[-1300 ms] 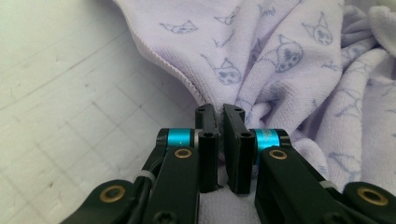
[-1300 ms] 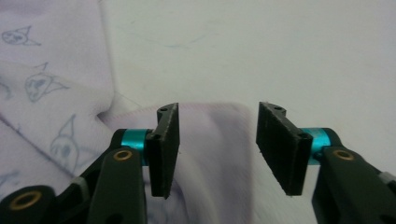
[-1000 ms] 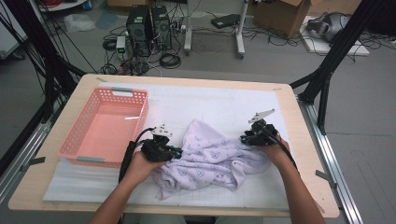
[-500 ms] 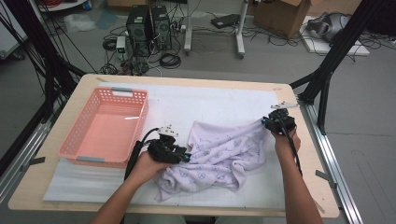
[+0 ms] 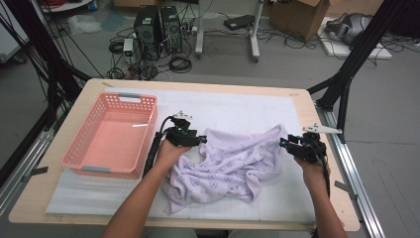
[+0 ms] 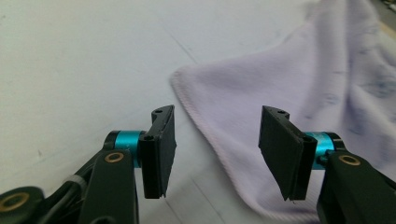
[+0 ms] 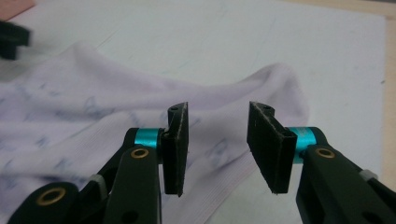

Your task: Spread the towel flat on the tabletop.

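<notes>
Where the table's [image 5: 317,208] left side carries the pink basket [image 5: 111,136], that basket stands empty on the white mat [image 5: 237,106], well apart from the cloth. Just right of the basket, the left gripper [image 5: 198,140] sits at the near-left corner of the lilac printed cloth [image 5: 233,166]. Its jaws have just been opening and now stand released, with the cloth's hemmed edge [image 6: 205,130] lying on the mat below the gap and nothing pinched. The cloth lies rumpled at the mat's centre-right, its far edge spread between the two grippers. At the cloth's right corner, the right gripper [image 5: 285,144] has likewise just been opening; its jaws stand apart with the cloth [image 7: 140,121] beyond them, not clamped. No object lies between either gripper and the cloth. Behind the table, computer towers [image 5: 158,25] and cables [image 5: 181,63] occupy the floor.
</notes>
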Available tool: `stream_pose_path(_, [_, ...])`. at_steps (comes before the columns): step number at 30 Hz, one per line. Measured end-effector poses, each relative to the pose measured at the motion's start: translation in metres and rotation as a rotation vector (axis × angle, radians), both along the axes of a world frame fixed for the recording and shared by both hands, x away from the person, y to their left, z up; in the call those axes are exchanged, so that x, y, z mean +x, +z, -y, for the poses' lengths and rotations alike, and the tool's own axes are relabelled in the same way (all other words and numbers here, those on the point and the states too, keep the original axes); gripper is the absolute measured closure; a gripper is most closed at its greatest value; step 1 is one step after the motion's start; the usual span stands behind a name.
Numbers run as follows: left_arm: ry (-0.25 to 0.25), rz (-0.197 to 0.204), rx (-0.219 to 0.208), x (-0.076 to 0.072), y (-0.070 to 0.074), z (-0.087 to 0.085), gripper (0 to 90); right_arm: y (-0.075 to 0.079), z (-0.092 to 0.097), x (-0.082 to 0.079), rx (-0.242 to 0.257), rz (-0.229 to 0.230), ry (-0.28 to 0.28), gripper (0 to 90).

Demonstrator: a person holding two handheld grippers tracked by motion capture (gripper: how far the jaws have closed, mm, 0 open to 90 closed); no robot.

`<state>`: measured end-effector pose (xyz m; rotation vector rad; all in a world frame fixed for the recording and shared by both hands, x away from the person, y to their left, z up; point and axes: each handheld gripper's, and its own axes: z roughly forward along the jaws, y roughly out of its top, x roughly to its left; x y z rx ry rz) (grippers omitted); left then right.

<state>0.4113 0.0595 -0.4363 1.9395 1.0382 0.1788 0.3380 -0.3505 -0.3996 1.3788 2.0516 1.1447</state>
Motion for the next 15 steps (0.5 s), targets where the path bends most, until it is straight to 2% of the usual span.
stream_pose_path(4, [0.004,-0.030,0.059,0.016,-0.008,0.016,38.8,-0.013,-0.002,-0.016,0.016,-0.026,0.054,57.7])
stream_pose_path(6, [0.001,-0.027,0.068,0.022,-0.006,0.025,38.6,-0.017,-0.003,-0.019,0.019,-0.038,0.075,57.6])
stream_pose_path(8, [-0.020,-0.018,0.090,0.026,-0.004,0.038,38.5,-0.016,-0.002,-0.019,0.013,-0.025,0.085,57.7])
stream_pose_path(9, [-0.037,-0.025,0.120,0.028,-0.004,0.046,38.6,-0.015,-0.002,-0.020,0.019,-0.021,0.084,57.7])
stream_pose_path(10, [-0.046,-0.004,0.165,0.028,-0.004,0.053,37.2,-0.015,-0.001,-0.019,0.018,-0.020,0.087,57.7])
stream_pose_path(11, [-0.054,0.013,0.178,0.028,-0.004,0.059,37.5,-0.016,-0.001,-0.019,0.014,-0.020,0.087,57.7])
stream_pose_path(12, [-0.059,0.028,0.202,0.027,-0.004,0.064,43.1,-0.016,-0.001,-0.019,0.010,-0.021,0.086,57.7])
stream_pose_path(13, [-0.053,0.052,0.244,0.026,-0.003,0.068,45.7,-0.016,0.000,-0.019,0.012,-0.024,0.086,57.7])
stream_pose_path(14, [-0.062,0.079,0.261,0.026,-0.003,0.071,51.5,-0.017,0.000,-0.019,0.010,-0.022,0.085,57.7])
stream_pose_path(15, [-0.082,0.079,0.245,0.026,-0.003,0.071,62.8,-0.017,0.001,-0.019,0.010,-0.023,0.084,57.7])
